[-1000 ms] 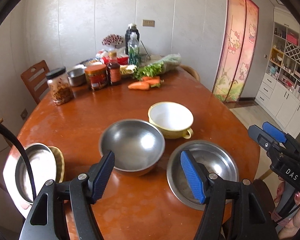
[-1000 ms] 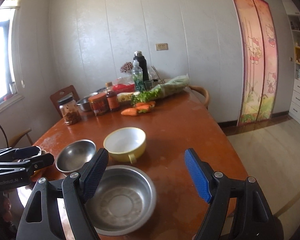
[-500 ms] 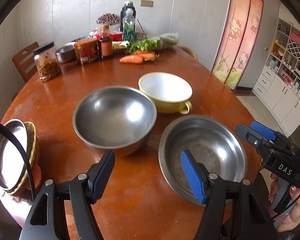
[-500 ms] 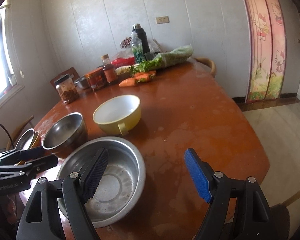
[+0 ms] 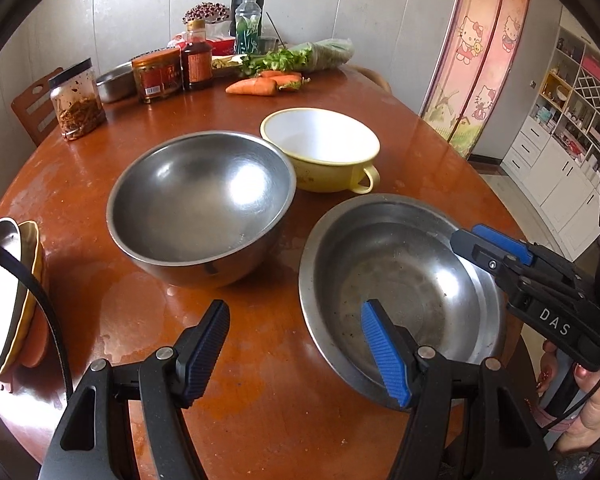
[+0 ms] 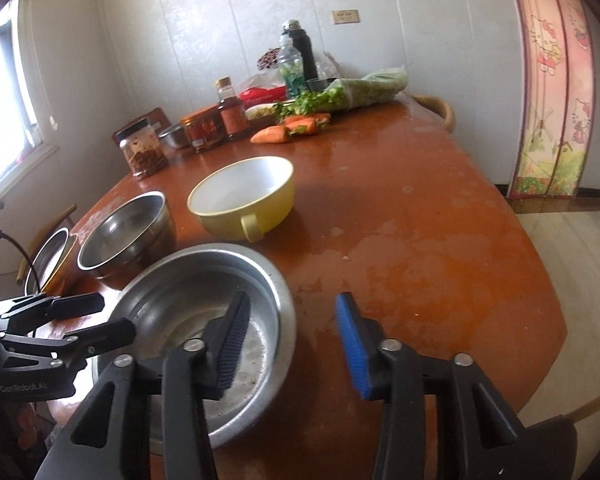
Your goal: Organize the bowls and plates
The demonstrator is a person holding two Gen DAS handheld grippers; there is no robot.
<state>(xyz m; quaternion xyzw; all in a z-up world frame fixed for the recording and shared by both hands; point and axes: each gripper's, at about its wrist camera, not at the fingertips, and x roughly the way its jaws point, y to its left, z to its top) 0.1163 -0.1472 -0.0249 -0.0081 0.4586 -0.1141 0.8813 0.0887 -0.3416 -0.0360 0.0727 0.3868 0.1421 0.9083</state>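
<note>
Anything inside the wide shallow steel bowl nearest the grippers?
The shallow steel bowl holds only dark specks and residue; each gripper's inner finger hides part of its floor.

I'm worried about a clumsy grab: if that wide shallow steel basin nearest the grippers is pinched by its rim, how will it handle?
The steel basin is probably stiff and light: thin metal, empty. Its polished, flared rim looks slippery for the right gripper straddling it, and held by one edge it would likely tilt.

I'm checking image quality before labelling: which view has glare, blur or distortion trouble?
Right wrist view: softer and hazier, the window blown out white. Left wrist view: sharper, with bright glints inside the deep steel bowl and the shallow steel basin. Both views: fisheye bending and dark corners.
</note>
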